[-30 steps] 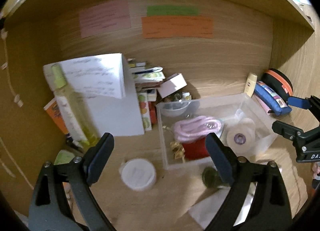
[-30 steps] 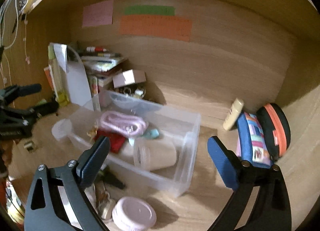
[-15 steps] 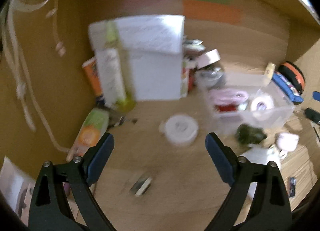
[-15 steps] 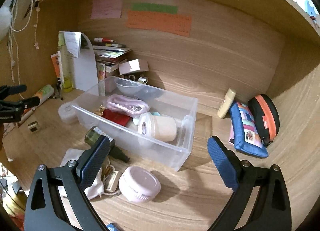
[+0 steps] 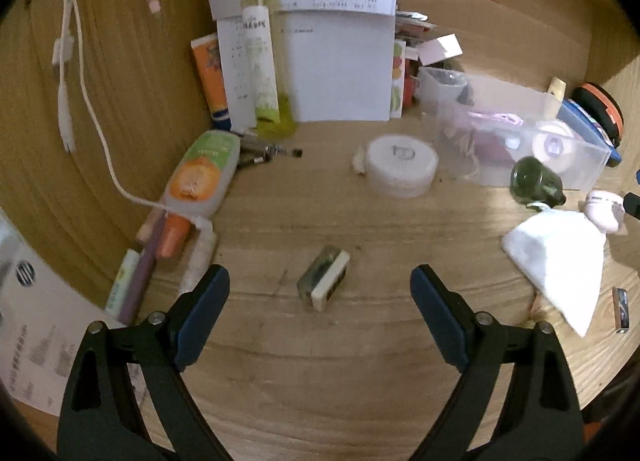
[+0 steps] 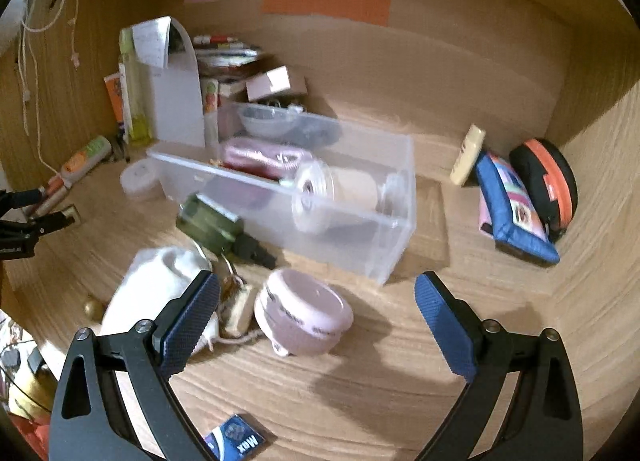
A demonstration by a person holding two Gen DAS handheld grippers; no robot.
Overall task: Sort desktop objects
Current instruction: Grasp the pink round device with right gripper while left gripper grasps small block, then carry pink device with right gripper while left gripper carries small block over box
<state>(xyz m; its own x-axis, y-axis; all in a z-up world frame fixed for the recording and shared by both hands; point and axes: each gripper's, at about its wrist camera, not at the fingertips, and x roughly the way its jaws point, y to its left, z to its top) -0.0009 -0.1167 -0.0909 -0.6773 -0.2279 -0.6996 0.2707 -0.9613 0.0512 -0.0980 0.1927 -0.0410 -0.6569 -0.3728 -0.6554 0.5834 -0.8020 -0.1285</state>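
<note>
A small white and dark block [image 5: 325, 283] lies on the wooden desk, in the gap between my left gripper's [image 5: 319, 276] blue pads. The jaws are closing but stand well clear of it on both sides. My right gripper [image 6: 316, 279] is open just above a pink round case [image 6: 308, 313], holding nothing. Behind the case stands a clear plastic bin [image 6: 400, 197] with a tape roll and pink cord inside. A dark green bottle [image 6: 208, 221] lies on its side against the bin, beside a white pouch [image 6: 156, 285].
A white round tub [image 5: 402, 165] sits left of the bin. Tubes and pens [image 5: 200, 173] lie along the left wall below hanging white cables [image 5: 64, 61]. A paper pad [image 5: 340, 61] and spray bottle [image 5: 262, 61] stand behind. A blue pouch [image 6: 512, 205] and orange-black case [image 6: 548, 185] fill the right corner.
The left gripper swung away from the bin to the left and sank toward the desk, bringing the small block between its fingers. The right gripper dropped lower over the pink case.
</note>
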